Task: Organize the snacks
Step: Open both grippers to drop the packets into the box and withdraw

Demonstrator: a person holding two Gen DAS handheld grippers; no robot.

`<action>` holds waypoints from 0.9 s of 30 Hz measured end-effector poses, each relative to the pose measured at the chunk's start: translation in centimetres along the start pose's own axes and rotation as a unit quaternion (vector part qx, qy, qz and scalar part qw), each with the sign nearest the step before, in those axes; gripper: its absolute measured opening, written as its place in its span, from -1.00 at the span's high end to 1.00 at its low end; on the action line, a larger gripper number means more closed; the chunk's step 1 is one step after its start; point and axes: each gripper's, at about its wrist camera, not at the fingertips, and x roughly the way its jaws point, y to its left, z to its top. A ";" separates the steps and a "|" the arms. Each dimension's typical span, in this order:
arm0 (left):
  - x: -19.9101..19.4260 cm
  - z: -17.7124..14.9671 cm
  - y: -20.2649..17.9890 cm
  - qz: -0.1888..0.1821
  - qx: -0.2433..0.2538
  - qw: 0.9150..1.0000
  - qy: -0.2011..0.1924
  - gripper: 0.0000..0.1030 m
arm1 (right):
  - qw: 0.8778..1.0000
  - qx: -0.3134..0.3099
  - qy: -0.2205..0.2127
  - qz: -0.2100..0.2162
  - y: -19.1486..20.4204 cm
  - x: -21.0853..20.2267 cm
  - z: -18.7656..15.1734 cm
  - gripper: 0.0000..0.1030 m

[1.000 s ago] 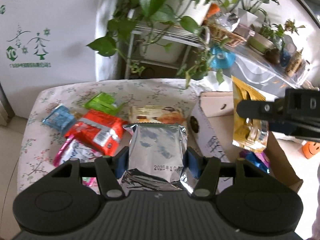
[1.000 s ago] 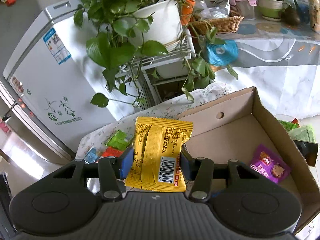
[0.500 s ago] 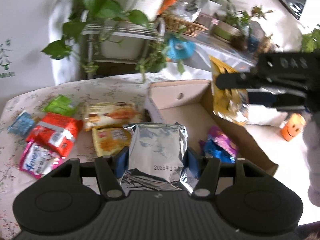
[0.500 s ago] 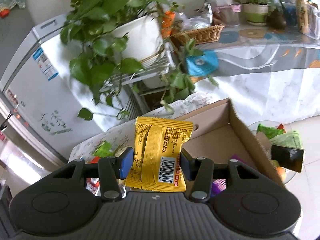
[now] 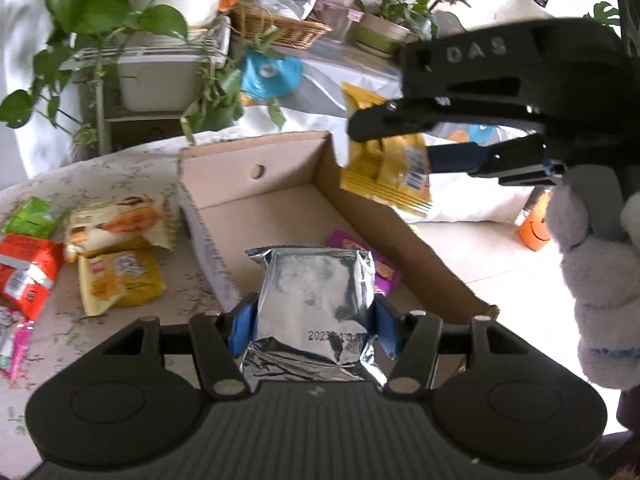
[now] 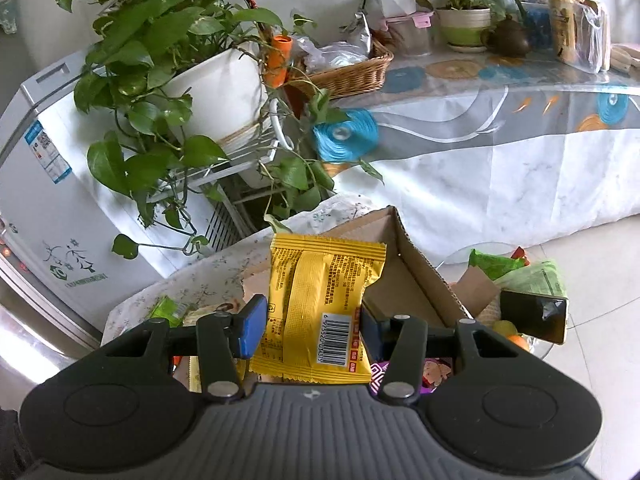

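Left gripper [image 5: 314,322] pinches the silver foil packet [image 5: 316,292] over the cardboard box [image 5: 256,196]; right gripper [image 6: 312,326] clamps the yellow snack packet [image 6: 320,304] beyond its right wall. Recommend releasing each low inside, beside the purple packet [image 5: 384,276].

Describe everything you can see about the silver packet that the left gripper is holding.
The silver packet is a small pillow pouch of shiny, crinkled foil with crimped top and bottom edges and a printed date near its lower end. It stands upright, clamped on both sides by the blue-padded fingers of the left gripper. It hangs above the open cardboard box, in front of a purple packet lying inside. Only the fingers touch it.
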 end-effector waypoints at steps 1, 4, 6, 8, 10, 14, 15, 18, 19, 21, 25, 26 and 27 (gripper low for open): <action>0.3 0.0 -0.2 -0.004 -0.002 1.000 0.003 -0.15 | 1.000 0.002 0.001 -0.001 -0.1 0.0 0.0 -0.09; 1.5 -0.1 -0.6 -0.012 -0.008 1.000 0.014 -0.15 | 1.000 0.003 0.004 -0.004 -0.2 0.2 0.1 -0.09; 2.1 -0.2 -0.9 -0.013 -0.009 1.000 0.020 -0.12 | 1.000 0.004 0.004 -0.007 -0.3 0.3 0.1 -0.09; 2.4 -0.2 -1.2 -0.013 -0.005 1.000 0.018 -0.11 | 1.000 0.009 0.006 -0.010 -0.5 0.5 0.2 -0.09; 2.6 -0.1 -1.7 -0.014 0.003 1.000 0.017 -0.15 | 1.000 0.014 0.010 -0.016 -0.6 0.7 0.2 -0.09; 2.2 0.3 -2.4 -0.017 0.012 1.000 0.006 -0.45 | 0.999 0.028 0.014 -0.023 -0.9 0.9 0.2 -0.22; 2.1 0.3 -2.5 -0.005 0.017 1.000 0.004 -0.51 | 0.999 0.033 0.017 -0.022 -1.0 0.9 0.2 -0.25; 1.5 0.4 -2.2 -0.001 0.018 1.000 0.000 -0.67 | 0.999 0.044 0.016 -0.017 -1.2 0.8 0.1 -0.31; 1.3 0.4 -1.9 -0.004 0.012 1.000 0.000 -0.71 | 0.999 0.044 0.016 -0.018 -1.2 0.8 0.1 -0.38; 0.8 0.4 -1.2 0.002 -0.001 1.000 0.001 -0.74 | 0.999 0.046 0.016 -0.017 -1.2 0.8 0.2 -0.43; -0.2 0.6 0.1 0.040 -0.001 0.999 0.008 -0.77 | 0.998 0.052 0.020 -0.010 -1.0 1.0 0.1 -0.48; -0.6 0.5 0.6 0.038 0.000 0.999 0.003 -0.78 | 0.998 0.053 0.021 -0.010 -0.9 1.0 0.1 -0.51; -1.1 0.4 1.2 0.038 -0.003 0.999 -0.003 -0.79 | 0.998 0.053 0.021 -0.009 -0.8 1.1 0.1 -0.52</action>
